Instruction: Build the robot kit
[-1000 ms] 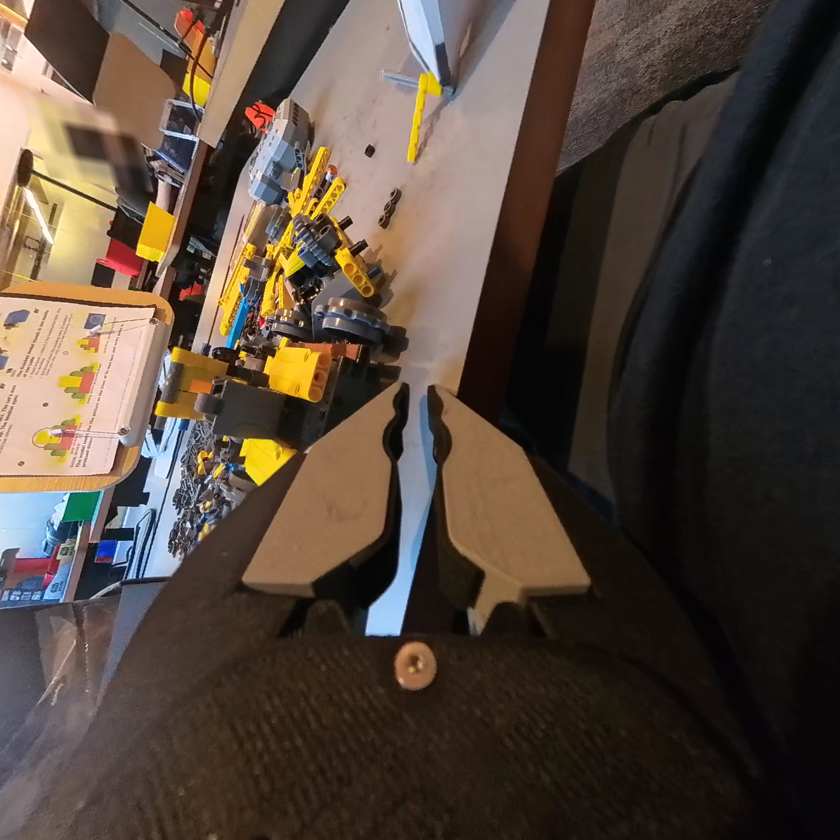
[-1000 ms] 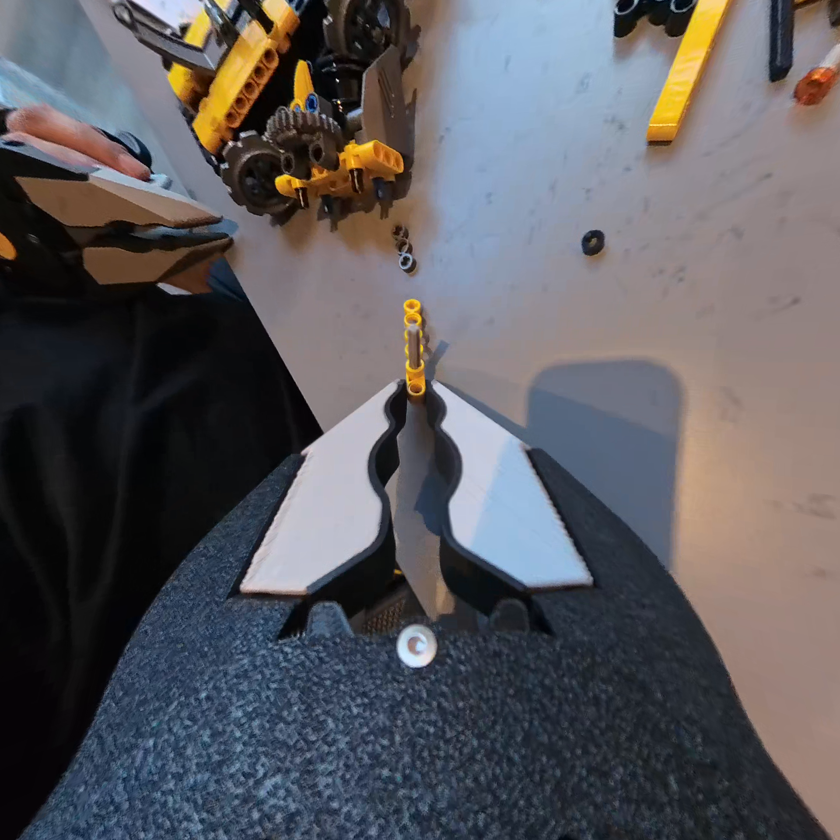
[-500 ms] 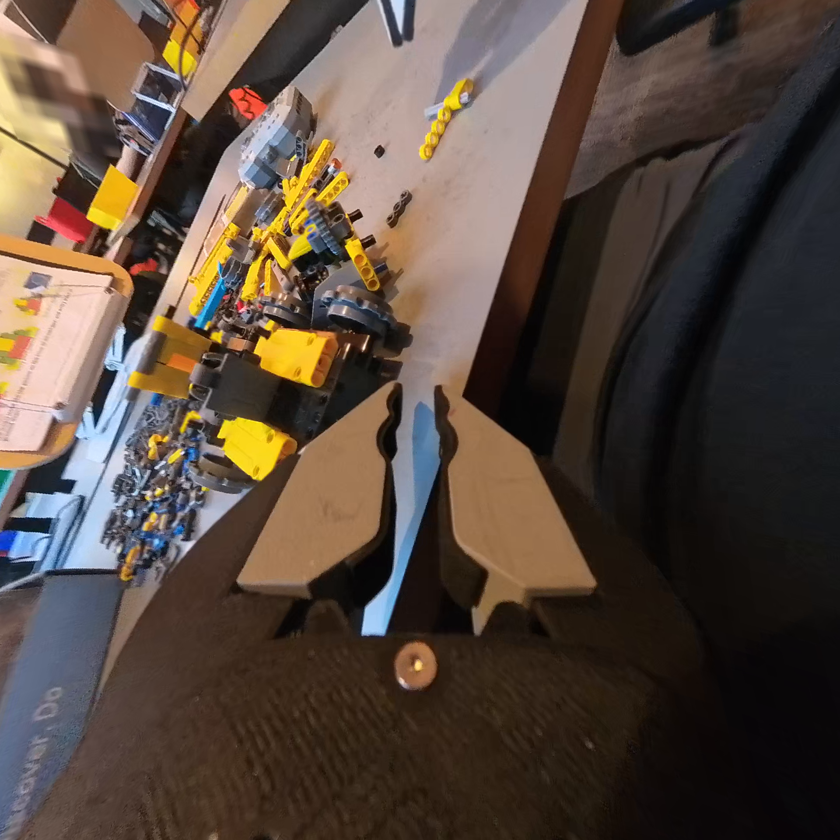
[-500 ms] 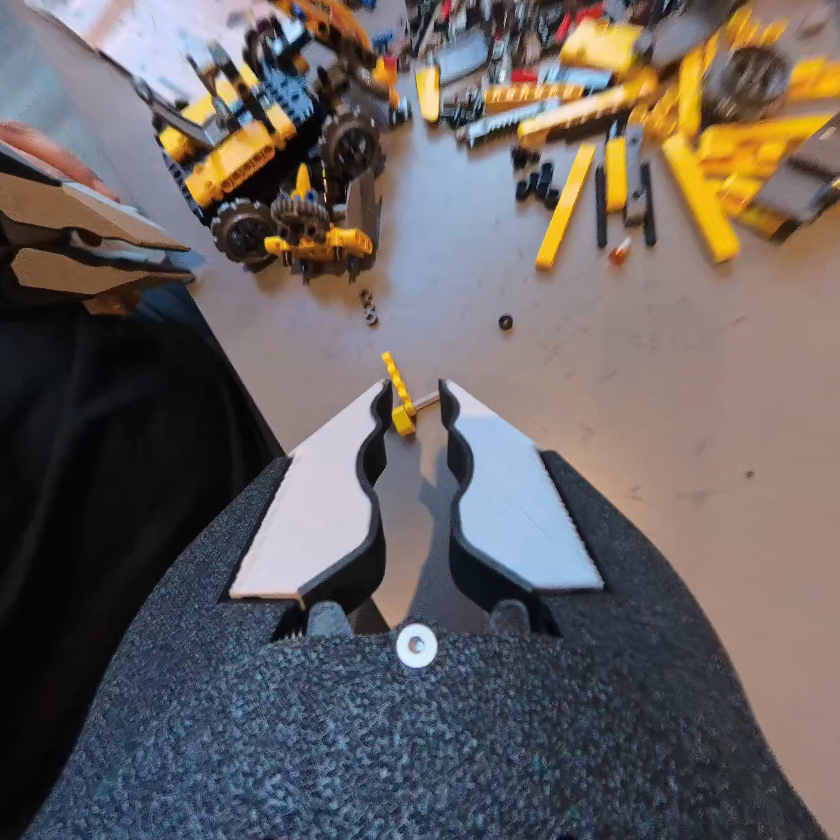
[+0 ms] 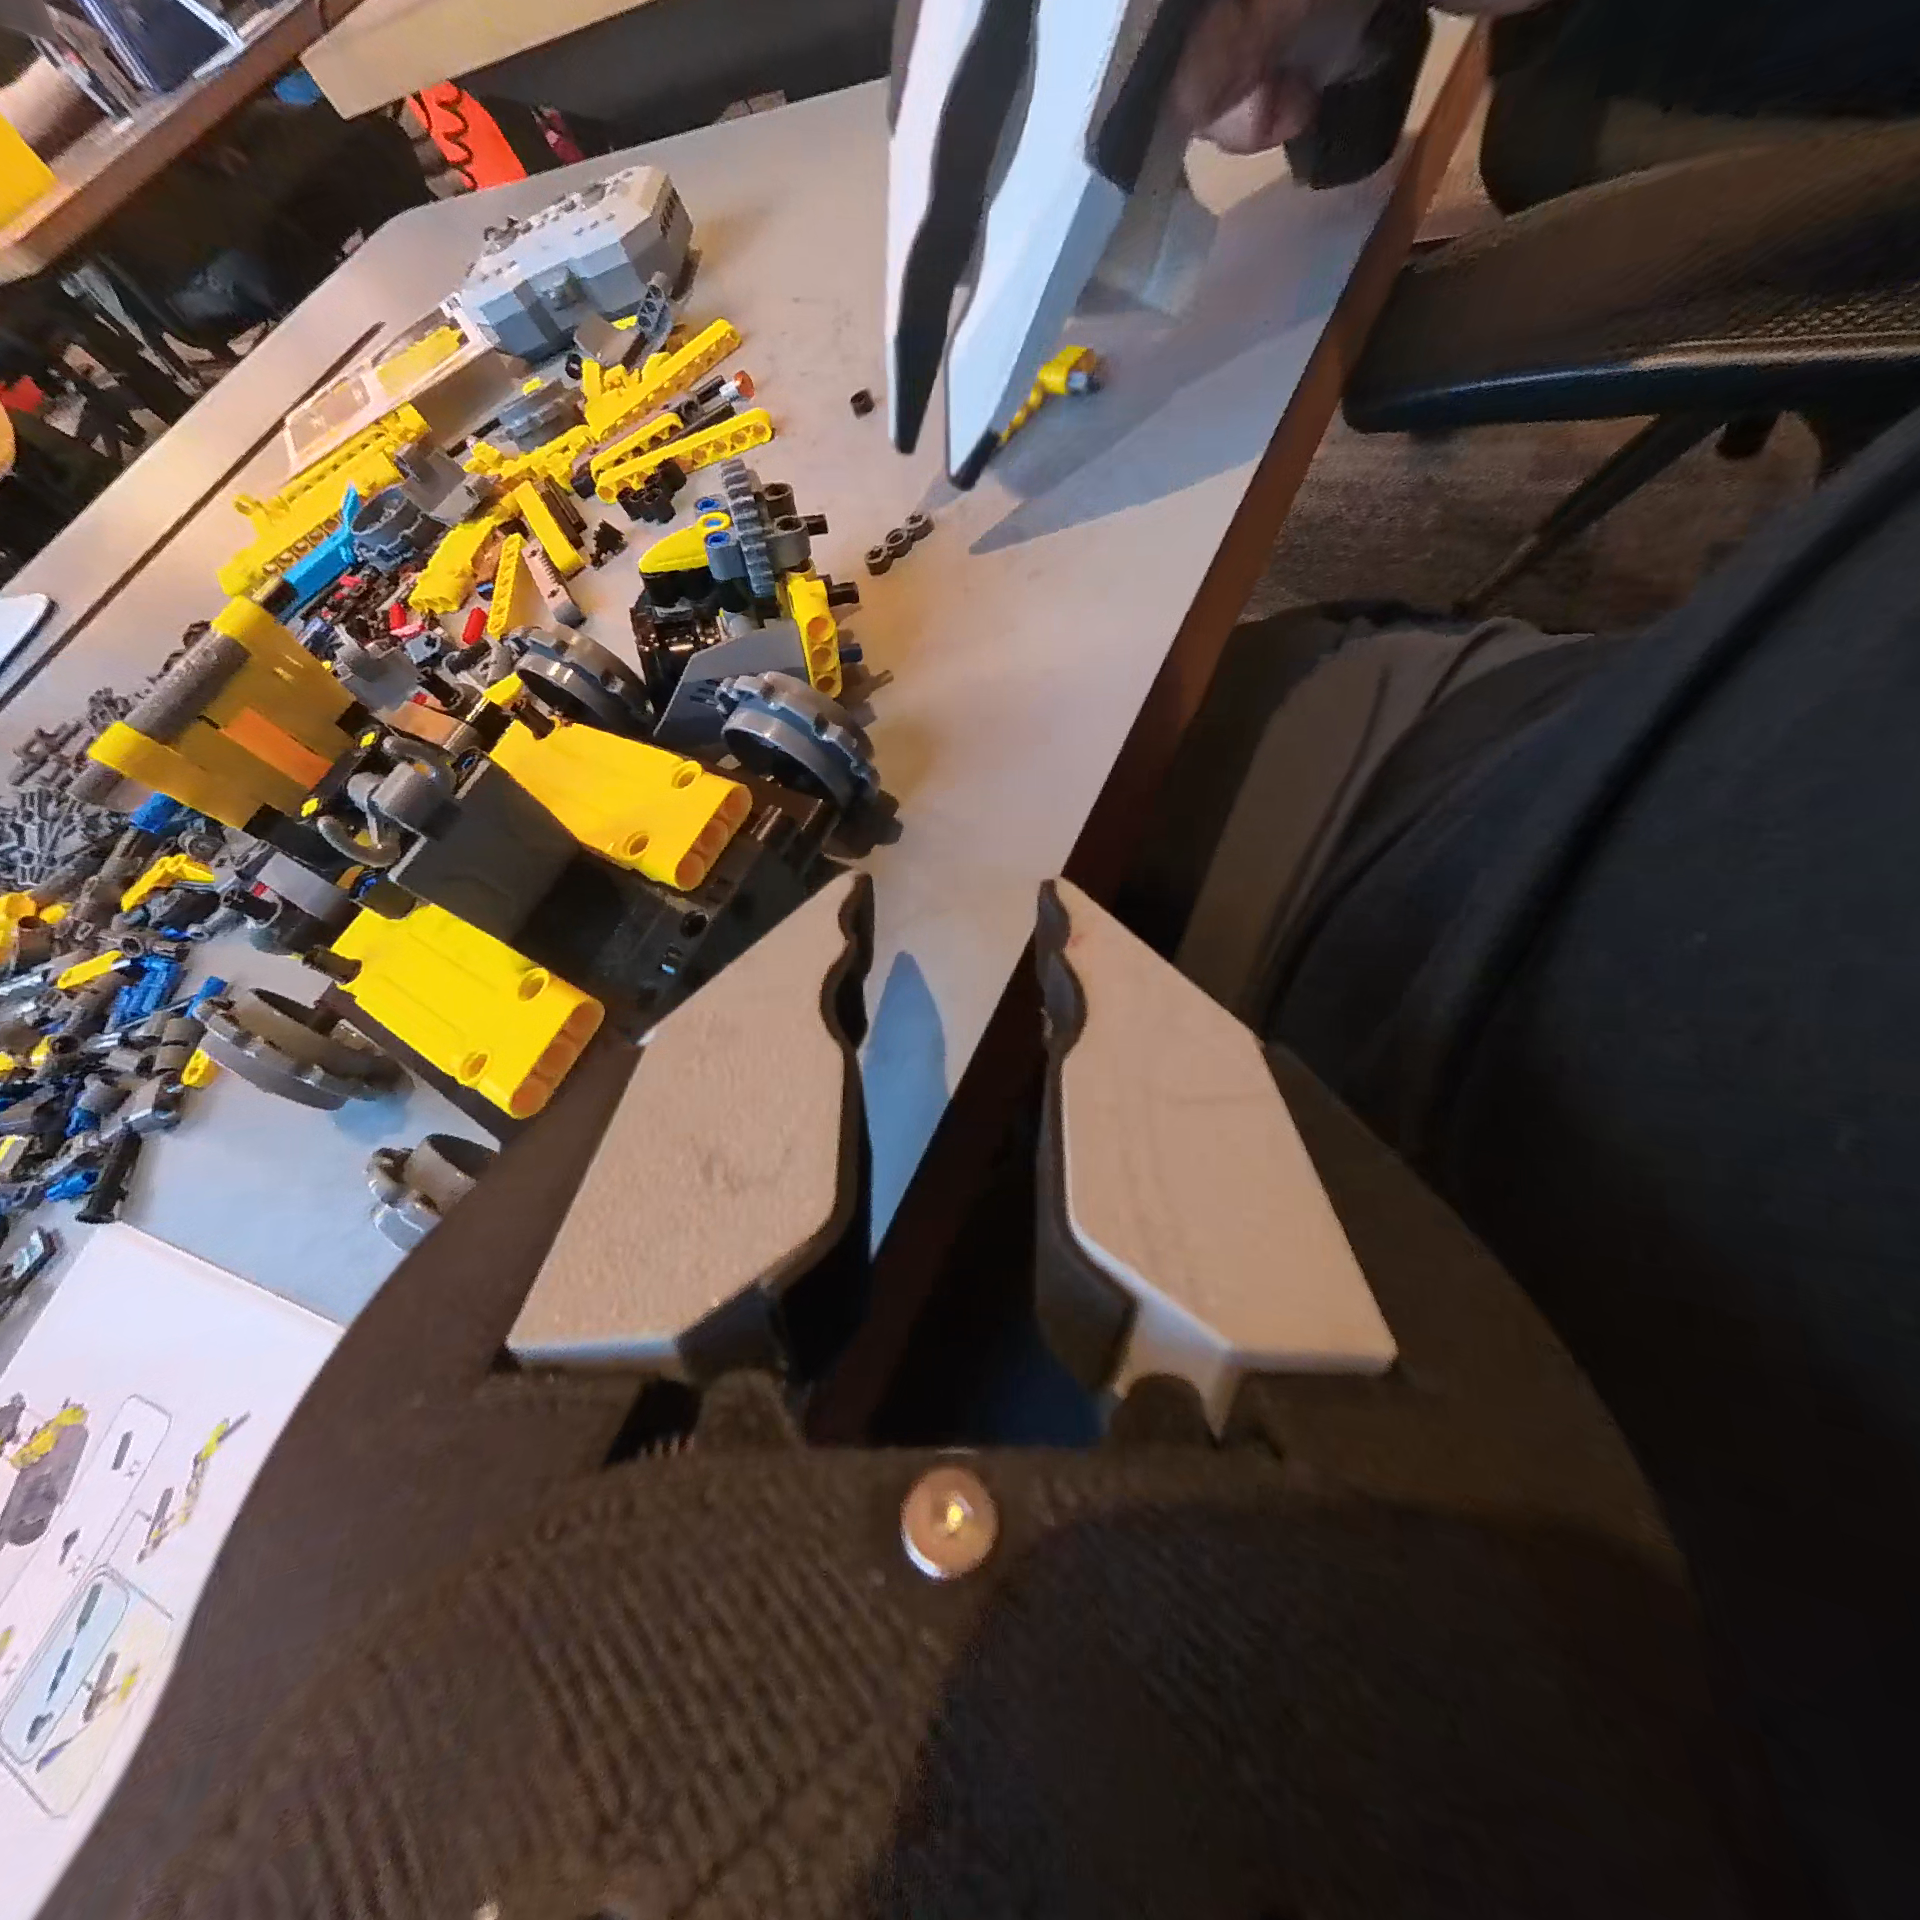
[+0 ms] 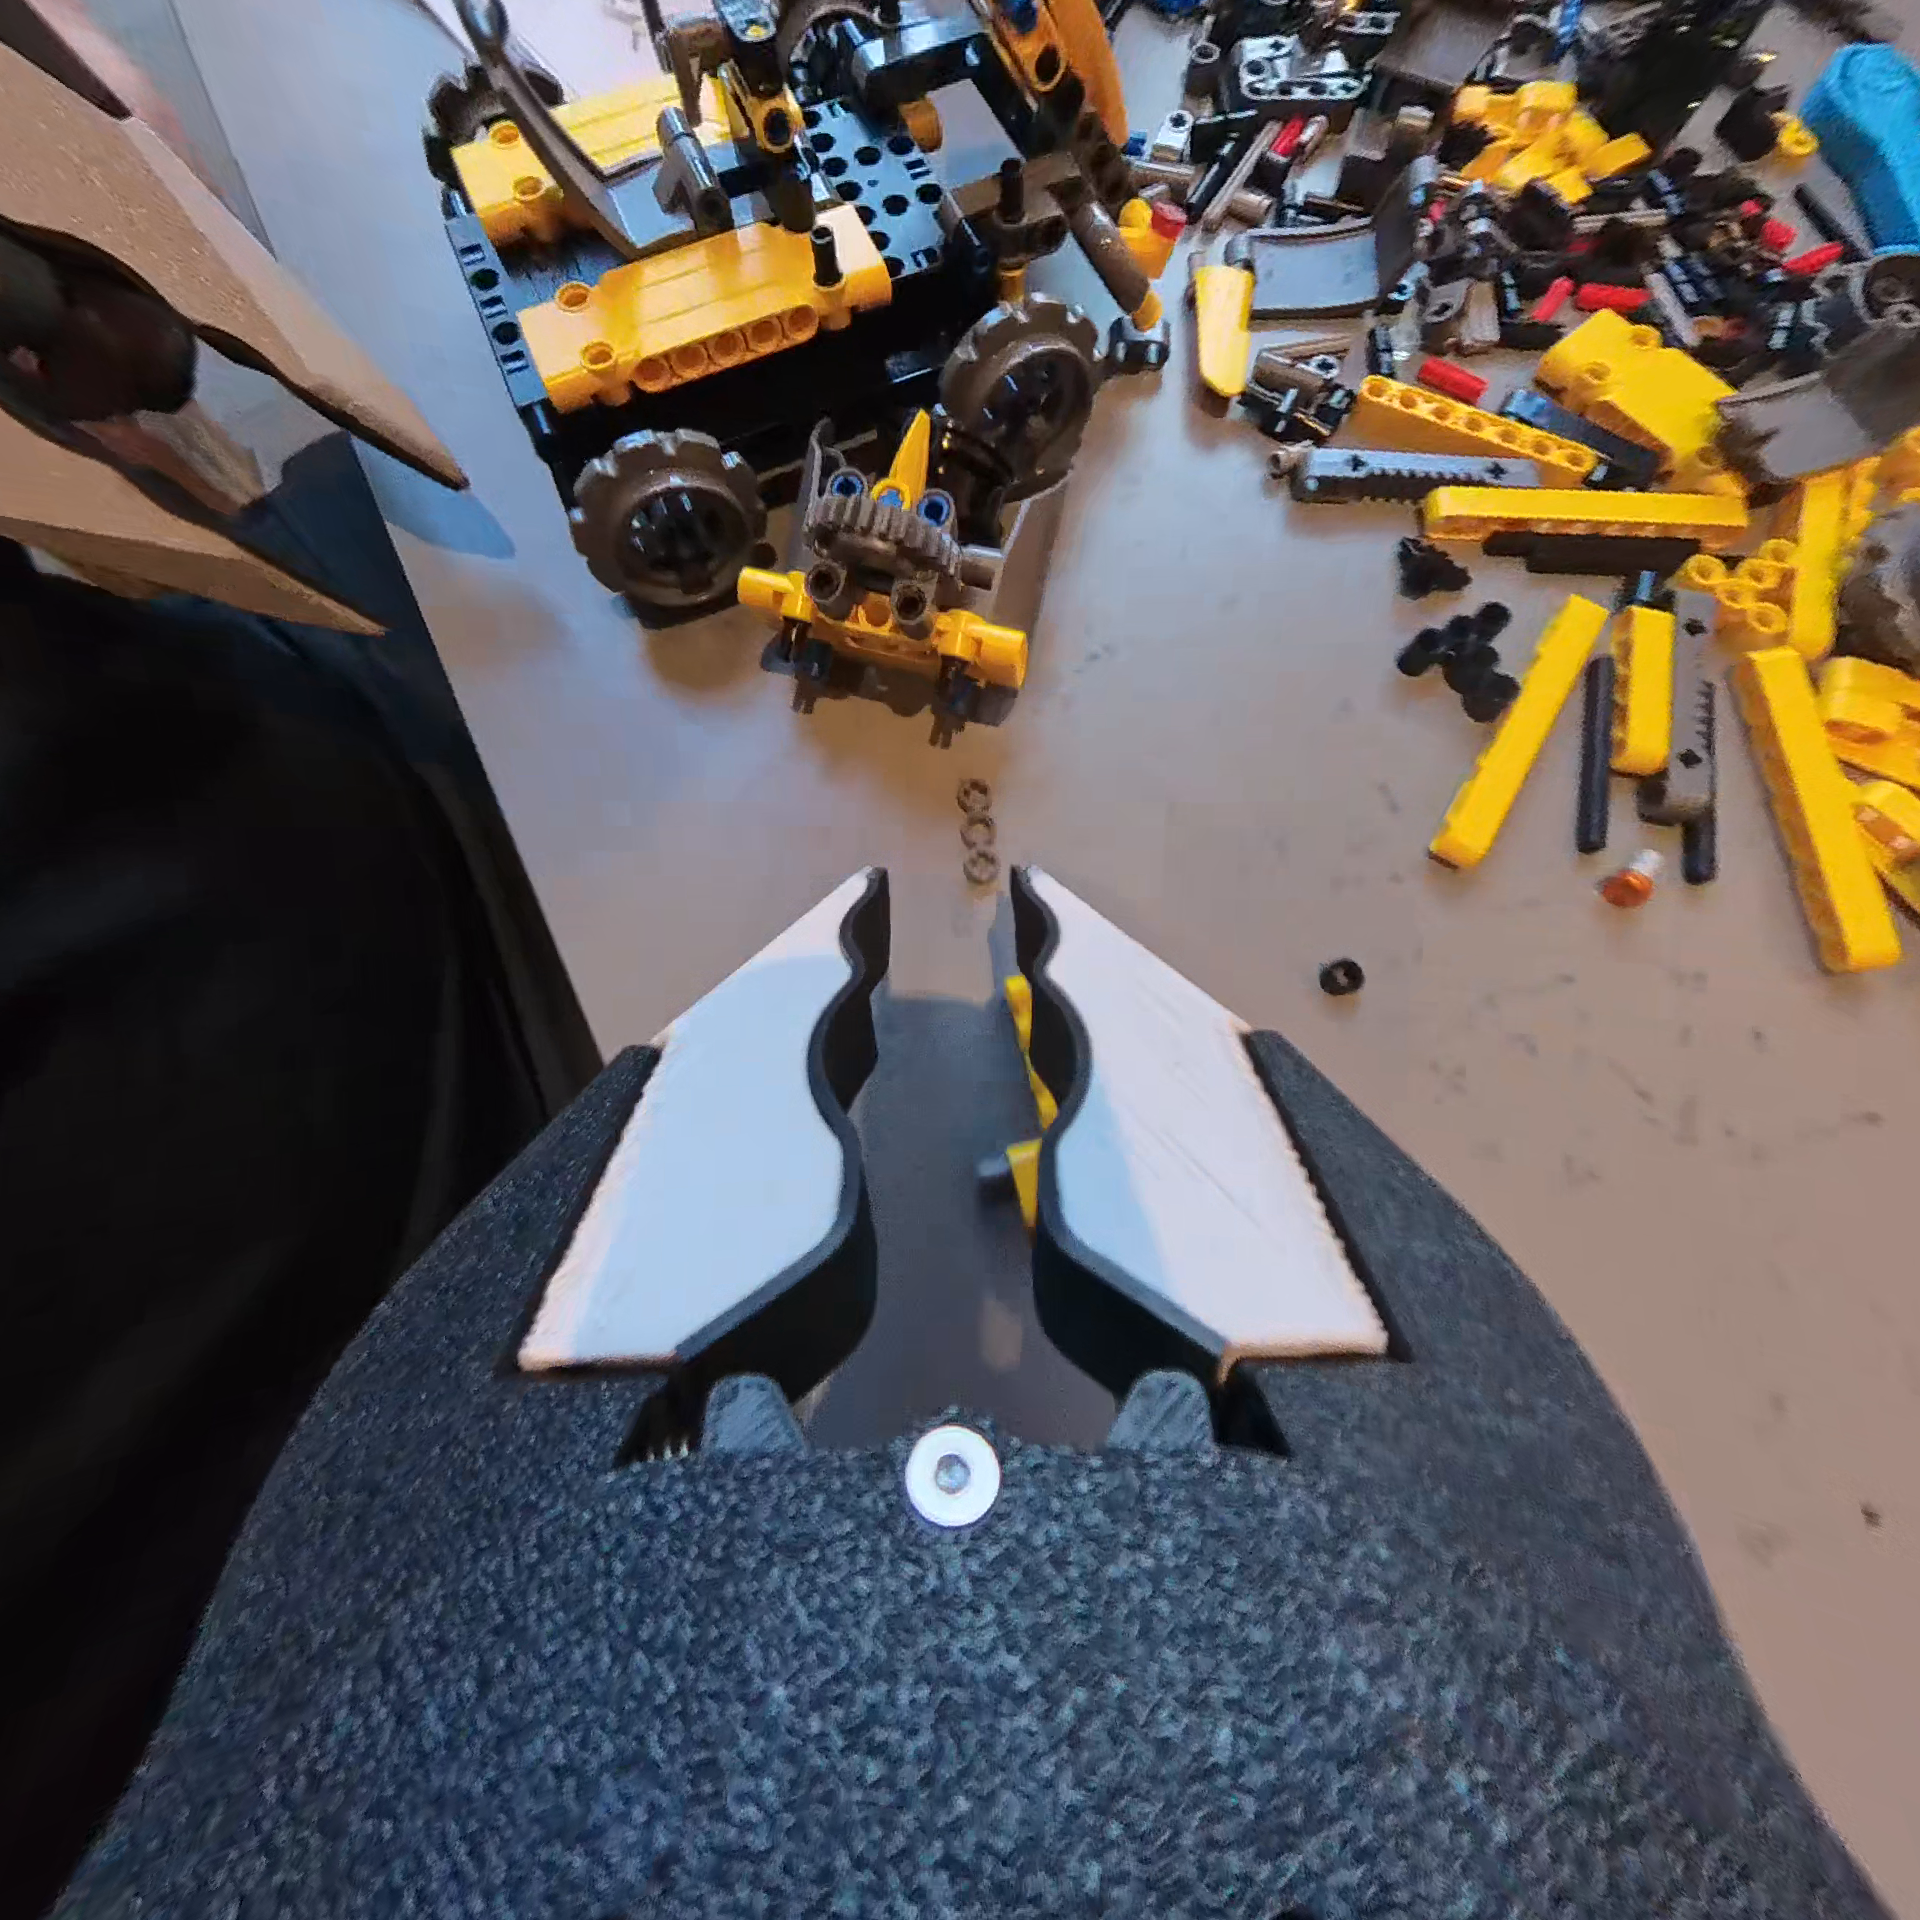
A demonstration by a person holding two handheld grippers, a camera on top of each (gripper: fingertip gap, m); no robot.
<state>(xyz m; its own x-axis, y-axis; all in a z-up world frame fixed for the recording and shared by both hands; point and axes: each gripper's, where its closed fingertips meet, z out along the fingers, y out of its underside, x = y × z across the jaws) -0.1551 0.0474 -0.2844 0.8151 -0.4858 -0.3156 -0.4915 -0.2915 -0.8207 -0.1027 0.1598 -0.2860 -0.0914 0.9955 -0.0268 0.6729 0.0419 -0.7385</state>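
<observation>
While the left hand-held gripper [image 5: 951, 914] hovers spread at the table [image 5: 1049, 665] edge, the right hand-held gripper [image 6: 948, 883] gapes empty above a small yellow beam [image 6: 1031, 1081].

A pale grey table [image 5: 1049, 727] with a dark brown edge stands in warm light, another table [image 5: 582, 62] behind it and a black mesh chair [image 5: 1662, 291] beside it

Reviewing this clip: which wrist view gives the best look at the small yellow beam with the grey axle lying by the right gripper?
Left wrist view. The yellow beam lies on the table behind the right gripper, its axle end visible. In the right wrist view the beam peeks out from under that gripper's finger, mostly hidden.
</observation>
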